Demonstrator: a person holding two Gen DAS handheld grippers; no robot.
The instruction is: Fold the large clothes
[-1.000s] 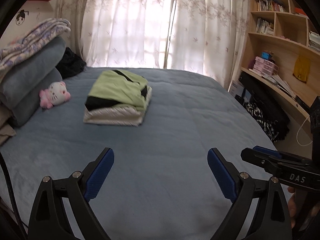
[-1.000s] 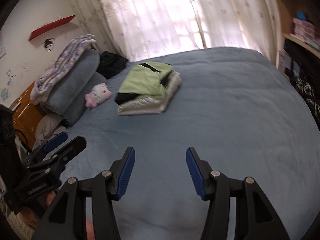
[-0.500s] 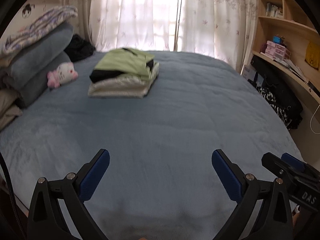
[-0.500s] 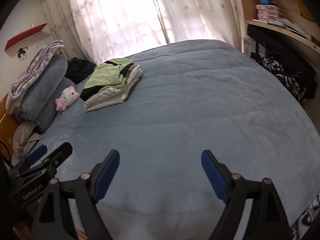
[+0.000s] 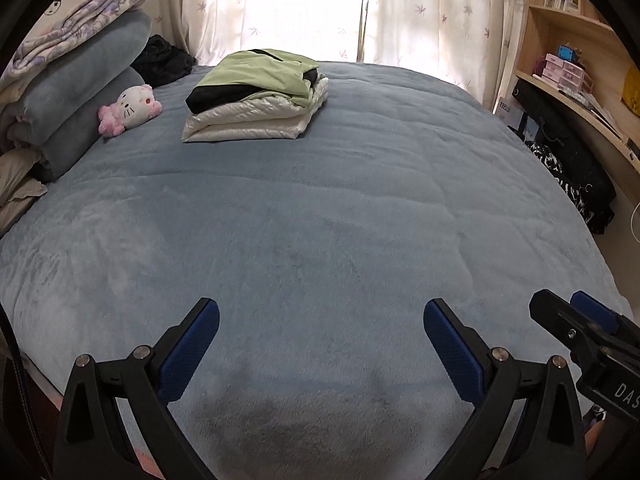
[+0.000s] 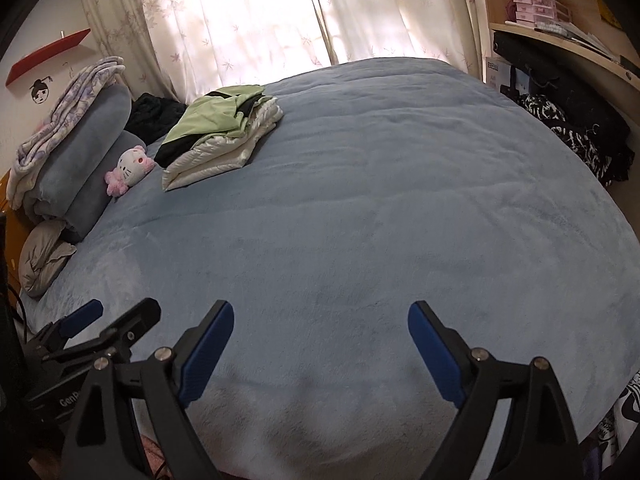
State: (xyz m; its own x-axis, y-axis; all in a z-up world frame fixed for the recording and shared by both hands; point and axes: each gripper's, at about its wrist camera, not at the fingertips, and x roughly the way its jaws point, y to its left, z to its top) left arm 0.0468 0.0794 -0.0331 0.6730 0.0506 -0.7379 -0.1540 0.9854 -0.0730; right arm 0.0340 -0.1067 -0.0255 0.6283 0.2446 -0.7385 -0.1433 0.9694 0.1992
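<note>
A stack of folded clothes, a green and black garment on top of a white puffy one, lies at the far side of the blue bed; it also shows in the right wrist view. My left gripper is open and empty above the bed's near edge. My right gripper is open and empty there too. Each gripper shows in the other's view, the right one and the left one, beside each other.
A pink and white plush toy lies left of the stack, beside rolled grey blankets. A dark garment lies by the curtains. Wooden shelves and dark bags stand along the right side.
Both grippers have drawn back toward the bed's near edge, so the folded stack looks farther away. The right gripper's jaws have opened wider.
</note>
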